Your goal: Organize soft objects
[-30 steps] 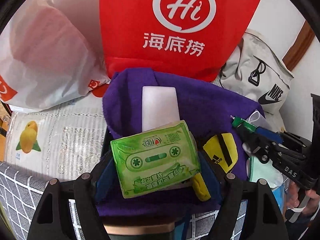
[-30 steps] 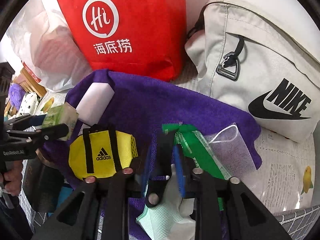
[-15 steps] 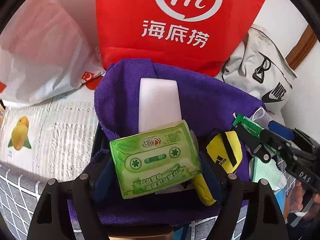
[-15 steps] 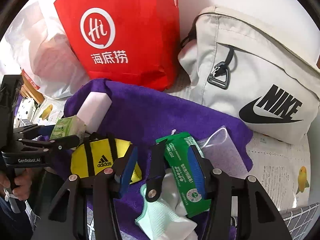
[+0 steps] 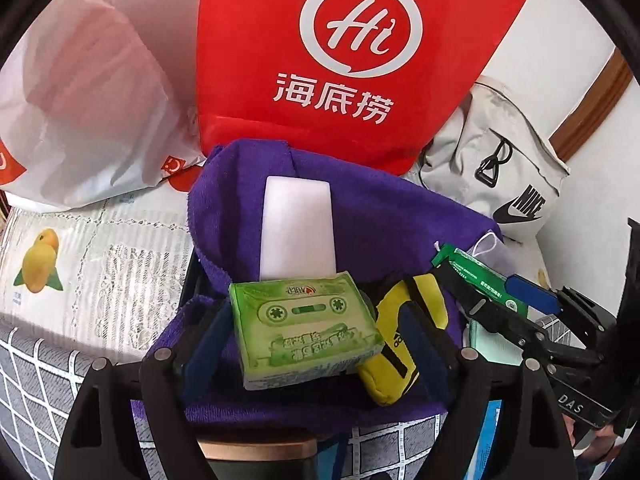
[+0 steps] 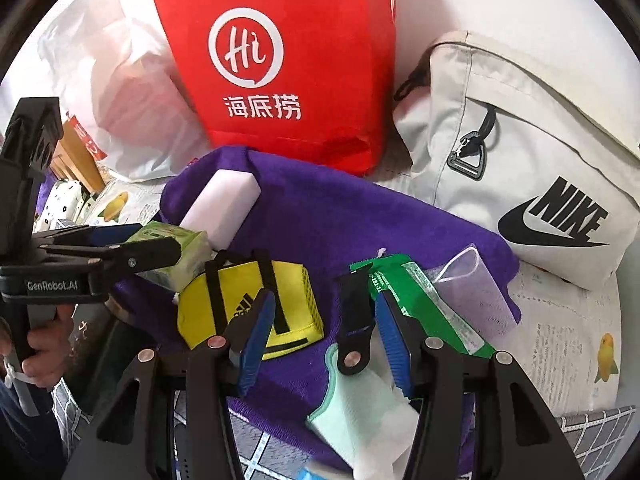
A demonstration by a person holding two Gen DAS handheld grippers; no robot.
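Left tongs (image 5: 308, 344) clamp the green tissue pack (image 5: 306, 326) for sorting; right tongs (image 6: 320, 332) stand apart above the purple towel (image 6: 340, 216).

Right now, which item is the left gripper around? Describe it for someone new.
Find the red Hi bag; a purple towel lies below it. At its near edge, the green tissue pack sits between the left gripper fingers, cassette-printed, unlike the plain white sponge block behind it.

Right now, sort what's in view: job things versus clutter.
Job: green tissue pack, white sponge, yellow pouch, green packet, purple towel.
Lying about: red bag, Nike bag, white plastic bag.
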